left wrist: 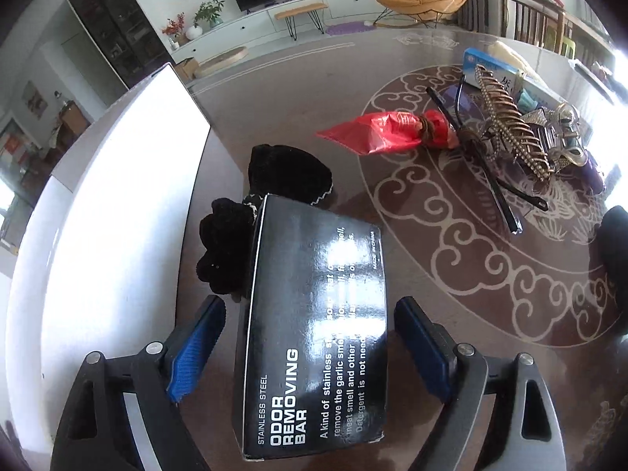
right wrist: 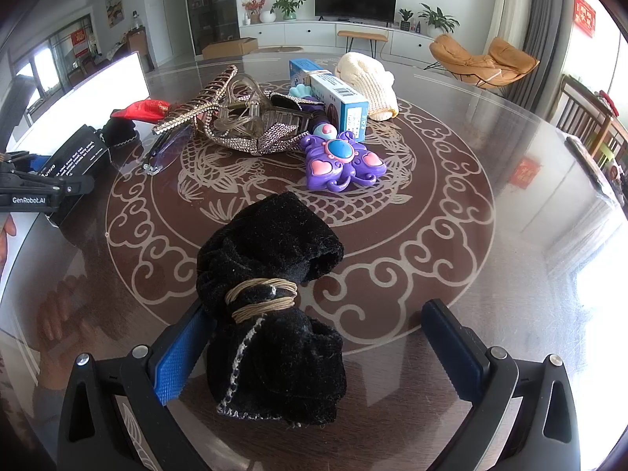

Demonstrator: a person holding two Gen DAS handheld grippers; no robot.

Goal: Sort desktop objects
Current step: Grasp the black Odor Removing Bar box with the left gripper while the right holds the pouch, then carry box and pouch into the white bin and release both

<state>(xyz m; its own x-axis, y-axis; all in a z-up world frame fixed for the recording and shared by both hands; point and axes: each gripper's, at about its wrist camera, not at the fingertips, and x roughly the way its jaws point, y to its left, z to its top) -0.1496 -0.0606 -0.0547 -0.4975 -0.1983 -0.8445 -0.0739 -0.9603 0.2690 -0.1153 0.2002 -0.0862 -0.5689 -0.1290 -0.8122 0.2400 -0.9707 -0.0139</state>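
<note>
Desktop objects are only partly sorted, as far as these views show. Between the wide-spread blue pads of the left gripper [left wrist: 310,353] lies the black odor-removing bar box [left wrist: 314,325], flat on the table [left wrist: 294,125] with clear gaps on both sides, so nothing grips it. Just beyond it sits a black velvet pouch [left wrist: 288,174], and beside both stands a white bin [left wrist: 117,212]; its inside is washed out and unreadable. The right gripper [right wrist: 314,349] is also spread wide around a second black pouch tied with tan cord [right wrist: 271,306]; whether the left pad touches the cloth I cannot tell.

Farther out, a heap waits in the table's middle: a red bag [left wrist: 388,131], rhinestone hair clips [right wrist: 219,117], glasses [left wrist: 482,165], a purple toy [right wrist: 339,161], a blue carton [right wrist: 333,94] and a cream knit piece [right wrist: 369,82]. I judge most of the sorting remains.
</note>
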